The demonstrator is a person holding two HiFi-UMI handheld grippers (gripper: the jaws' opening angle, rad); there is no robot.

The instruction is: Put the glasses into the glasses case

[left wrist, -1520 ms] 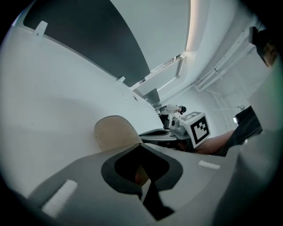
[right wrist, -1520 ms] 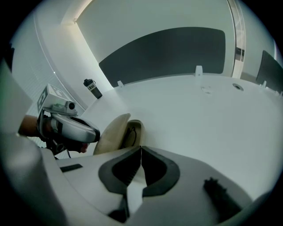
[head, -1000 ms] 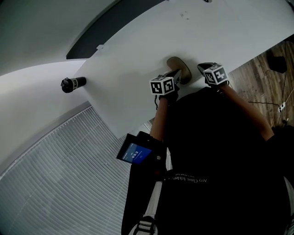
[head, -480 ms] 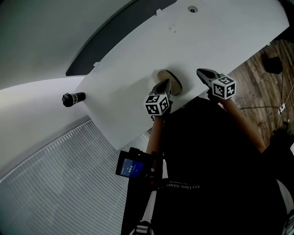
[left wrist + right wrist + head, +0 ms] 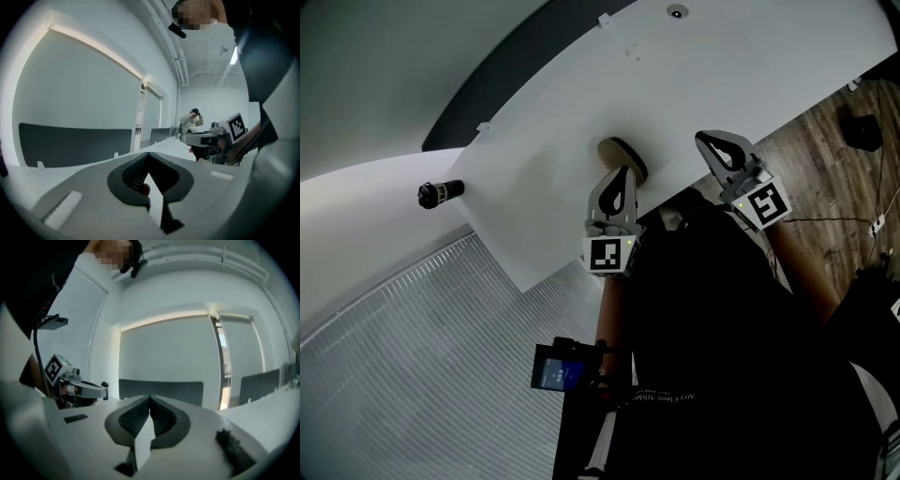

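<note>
The tan oval glasses case [image 5: 622,156] lies closed on the white table [image 5: 544,187], near its front edge. My left gripper [image 5: 624,172] hovers just in front of it and hides its near end. Its jaws are shut and hold nothing [image 5: 149,155]. My right gripper [image 5: 706,138] is raised at the table's edge, to the right of the case and apart from it. It is shut and holds nothing [image 5: 150,399]. No glasses show in any view.
A black cylindrical device [image 5: 439,192] sits at the far left beside the table. A small screen with a blue display [image 5: 557,367] hangs at the person's waist. Wooden floor [image 5: 825,159] lies to the right. Another person [image 5: 191,121] stands far off in the room.
Both grippers have drawn back from the case toward the person and risen. The case now shows more fully on the table.
</note>
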